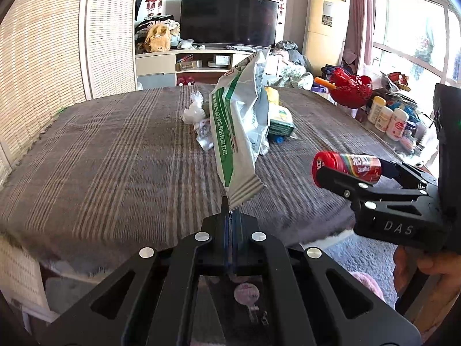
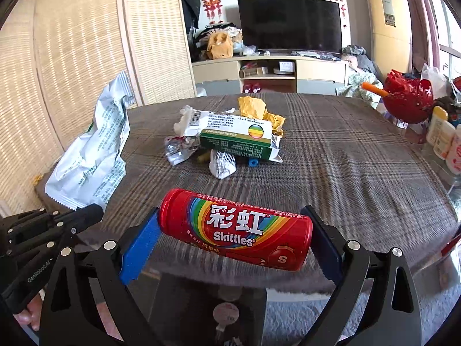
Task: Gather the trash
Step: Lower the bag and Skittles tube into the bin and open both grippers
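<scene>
My left gripper [image 1: 231,206] is shut on the bottom edge of a white and green snack bag [image 1: 240,132] and holds it upright above the table's near edge. The bag also shows in the right wrist view [image 2: 92,150], with the left gripper [image 2: 86,214] under it. My right gripper [image 2: 234,233] is shut on a red Skittles can [image 2: 236,227], clamped end to end and held sideways above the table's front edge. The can also shows in the left wrist view [image 1: 347,167]. A pile of trash [image 2: 227,138] lies mid-table: a green and white box, crumpled wrappers, yellow paper.
The table has a grey plaid cloth [image 2: 331,155]. A red ornament [image 2: 407,101] and white bottles [image 2: 443,135] stand on a side surface at the right. A TV [image 2: 289,24] on a cabinet is behind. A woven screen [image 2: 72,72] is at the left.
</scene>
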